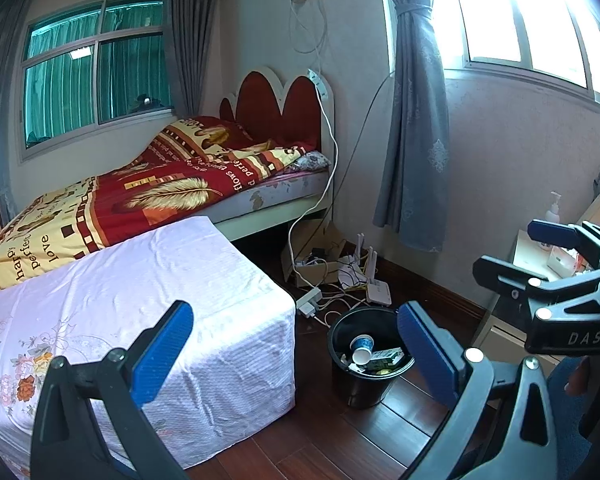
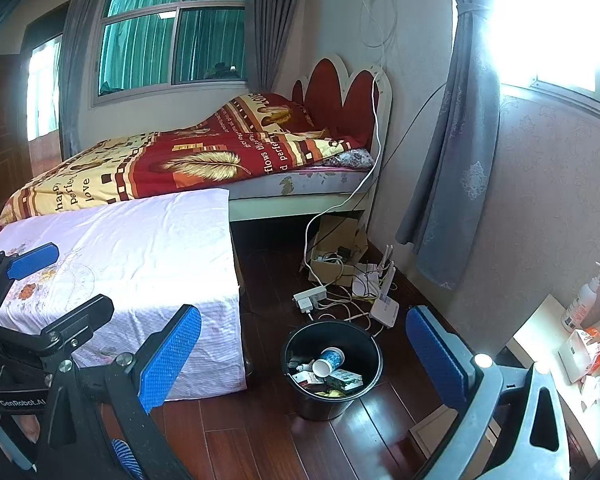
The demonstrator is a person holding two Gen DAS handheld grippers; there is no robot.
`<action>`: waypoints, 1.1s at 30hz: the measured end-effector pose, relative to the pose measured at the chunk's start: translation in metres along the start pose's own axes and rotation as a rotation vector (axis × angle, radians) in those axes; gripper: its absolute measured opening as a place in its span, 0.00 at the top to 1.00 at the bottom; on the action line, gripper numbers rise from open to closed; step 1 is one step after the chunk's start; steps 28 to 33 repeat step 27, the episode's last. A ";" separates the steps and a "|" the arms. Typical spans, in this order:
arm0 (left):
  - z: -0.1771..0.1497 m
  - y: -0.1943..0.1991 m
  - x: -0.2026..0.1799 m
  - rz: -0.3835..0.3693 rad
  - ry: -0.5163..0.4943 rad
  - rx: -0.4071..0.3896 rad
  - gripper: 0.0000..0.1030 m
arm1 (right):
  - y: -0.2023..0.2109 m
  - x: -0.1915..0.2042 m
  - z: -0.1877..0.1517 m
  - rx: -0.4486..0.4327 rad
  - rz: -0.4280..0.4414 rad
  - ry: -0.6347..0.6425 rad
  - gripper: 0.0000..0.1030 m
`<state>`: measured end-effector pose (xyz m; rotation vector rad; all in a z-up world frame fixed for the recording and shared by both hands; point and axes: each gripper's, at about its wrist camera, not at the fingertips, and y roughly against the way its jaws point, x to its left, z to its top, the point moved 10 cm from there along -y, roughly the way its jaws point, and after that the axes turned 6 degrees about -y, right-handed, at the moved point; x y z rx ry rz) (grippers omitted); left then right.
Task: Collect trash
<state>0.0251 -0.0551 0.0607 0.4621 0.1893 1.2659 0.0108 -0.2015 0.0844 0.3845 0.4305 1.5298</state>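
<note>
Both the left gripper (image 1: 296,354) and right gripper (image 2: 304,356) gape wide, holding nothing; the black bin (image 2: 370,364) on the floor (paper cup (image 2: 328,360) inside) looks light and stiff, so pinch its rim

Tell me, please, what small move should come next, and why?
Probably bring one gripper down toward the rim of the black bin. Both the left gripper and the right gripper are open and hold nothing, and the bin on the floor already has a paper cup and small boxes inside.
</note>
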 end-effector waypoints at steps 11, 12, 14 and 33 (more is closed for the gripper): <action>0.002 0.000 -0.002 -0.001 -0.007 -0.005 0.00 | 0.001 0.000 -0.002 0.002 0.001 0.000 0.00; 0.002 0.000 -0.003 -0.003 -0.005 -0.004 0.00 | 0.000 -0.001 -0.001 0.002 0.001 0.001 0.00; 0.003 -0.001 -0.004 -0.002 -0.004 -0.003 0.00 | 0.000 -0.001 -0.002 0.002 -0.001 0.002 0.00; 0.007 -0.004 -0.010 -0.065 -0.037 -0.015 0.00 | -0.001 -0.009 -0.003 0.006 -0.012 -0.001 0.00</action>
